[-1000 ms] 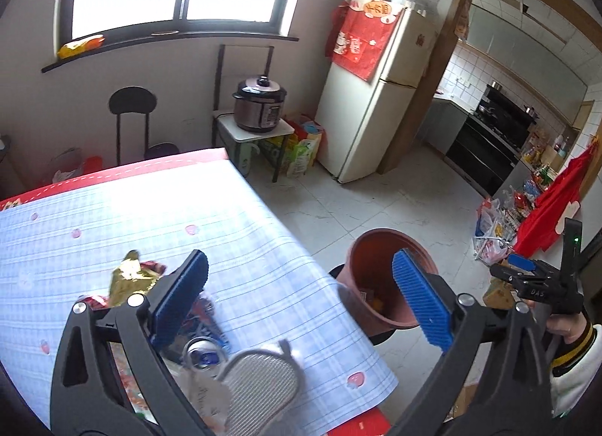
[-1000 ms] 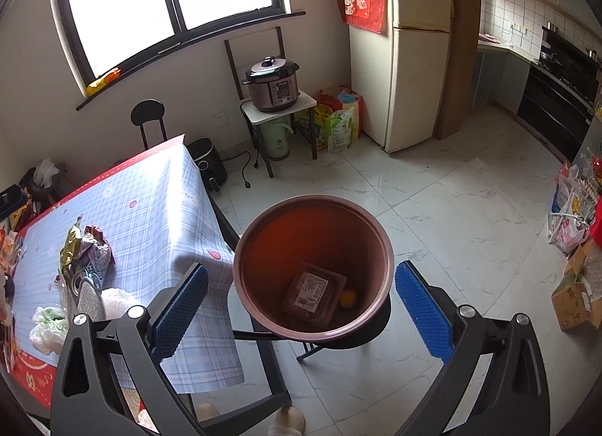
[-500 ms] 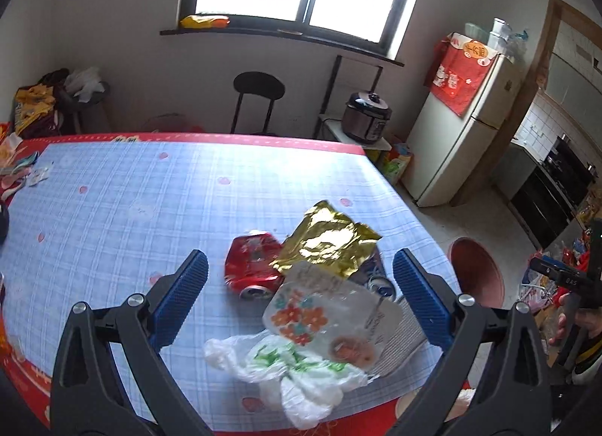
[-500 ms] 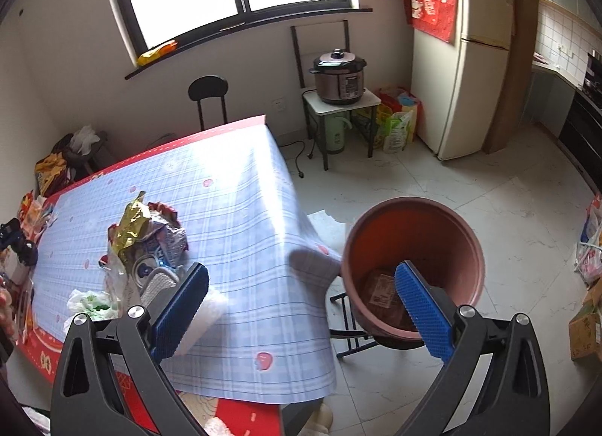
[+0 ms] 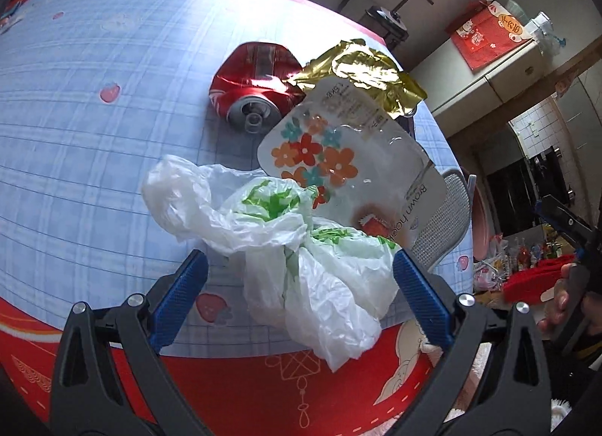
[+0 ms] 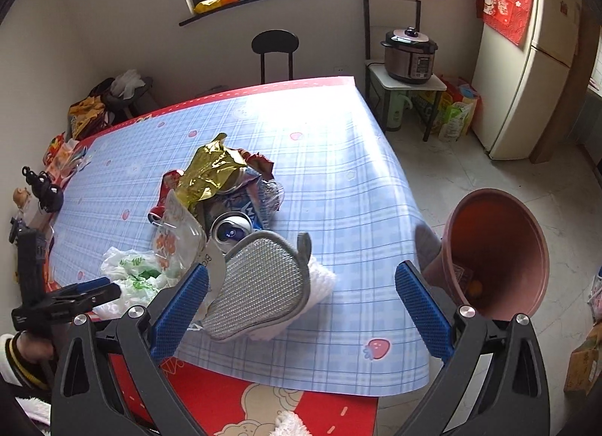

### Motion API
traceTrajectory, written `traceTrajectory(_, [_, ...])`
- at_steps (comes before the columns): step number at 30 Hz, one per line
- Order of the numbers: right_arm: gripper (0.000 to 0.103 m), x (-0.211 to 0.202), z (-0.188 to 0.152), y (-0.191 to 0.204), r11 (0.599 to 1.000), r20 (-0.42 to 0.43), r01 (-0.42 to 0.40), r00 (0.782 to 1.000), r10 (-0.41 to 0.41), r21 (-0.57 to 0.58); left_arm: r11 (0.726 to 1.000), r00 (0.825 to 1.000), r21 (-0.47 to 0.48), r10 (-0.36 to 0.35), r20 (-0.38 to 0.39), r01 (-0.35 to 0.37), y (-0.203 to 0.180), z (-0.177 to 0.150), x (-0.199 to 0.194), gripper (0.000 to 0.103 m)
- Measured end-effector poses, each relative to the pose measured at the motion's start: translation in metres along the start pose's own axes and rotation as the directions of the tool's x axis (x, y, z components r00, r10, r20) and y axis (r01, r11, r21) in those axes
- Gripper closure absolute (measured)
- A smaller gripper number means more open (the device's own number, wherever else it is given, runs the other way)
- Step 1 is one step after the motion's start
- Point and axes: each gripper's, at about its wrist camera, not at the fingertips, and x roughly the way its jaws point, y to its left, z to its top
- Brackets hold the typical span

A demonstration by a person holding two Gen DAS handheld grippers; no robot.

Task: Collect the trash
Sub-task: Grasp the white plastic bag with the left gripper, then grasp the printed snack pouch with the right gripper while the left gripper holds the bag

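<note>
A heap of trash lies on the blue checked tablecloth (image 6: 338, 157). Nearest me is a crumpled white and green plastic bag (image 5: 301, 247), and my left gripper (image 5: 301, 300) is open with the bag's near end between its blue pads, just above the table's front edge. Behind the bag lie a flower-printed pouch (image 5: 338, 168), a crushed red can (image 5: 252, 74) and a gold foil wrapper (image 5: 361, 70). My right gripper (image 6: 301, 308) is open and empty, over a silver mesh mitt (image 6: 263, 285). The brown bin (image 6: 496, 251) stands right of the table.
A blue can (image 6: 231, 229) sits in the heap under the gold wrapper (image 6: 210, 172). Small items crowd the table's far left edge. A black chair (image 6: 274, 44), a side table with a cooker (image 6: 410, 55), a fridge (image 6: 534, 59) and floor clutter surround the table.
My left gripper swung from the bin to the trash heap and dropped low around the plastic bag. My right gripper backed away from above the bin to the table's corner. Both stayed open.
</note>
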Motion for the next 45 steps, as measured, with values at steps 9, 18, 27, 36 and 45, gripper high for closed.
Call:
traceTrajectory(9, [0.005, 0.009, -0.015, 0.001, 1.0, -0.058, 0.01, 0.998, -0.009, 0.026, 0.992, 0.993, -0.08, -0.099, -0.059, 0.094, 0.014, -0.007, 0.031, 0.005])
traceTrajectory(18, [0.005, 0.028, -0.023, 0.007, 0.998, -0.097, -0.026, 0.995, 0.032, 0.066, 0.991, 0.988, -0.024, -0.136, -0.069, 0.135, 0.015, -0.015, 0.022, 0.035])
traceTrajectory(27, [0.005, 0.031, -0.022, 0.007, 0.996, -0.104, -0.072, 0.992, 0.078, 0.06, 0.997, 0.997, 0.021, -0.075, -0.014, 0.076, 0.019, -0.007, -0.007, 0.058])
traceTrajectory(36, [0.005, 0.047, -0.006, 0.033, 0.983, -0.121, -0.177, 0.978, 0.17, -0.05, 0.999, 0.999, 0.023, -0.027, 0.031, 0.027, 0.03, -0.013, -0.03, 0.064])
traceTrajectory(45, [0.028, 0.101, 0.016, 0.107, 0.922, -0.232, -0.305, 0.94, 0.251, -0.237, 1.0, 0.999, 0.013, -0.016, 0.028, 0.016, 0.04, -0.022, -0.028, 0.065])
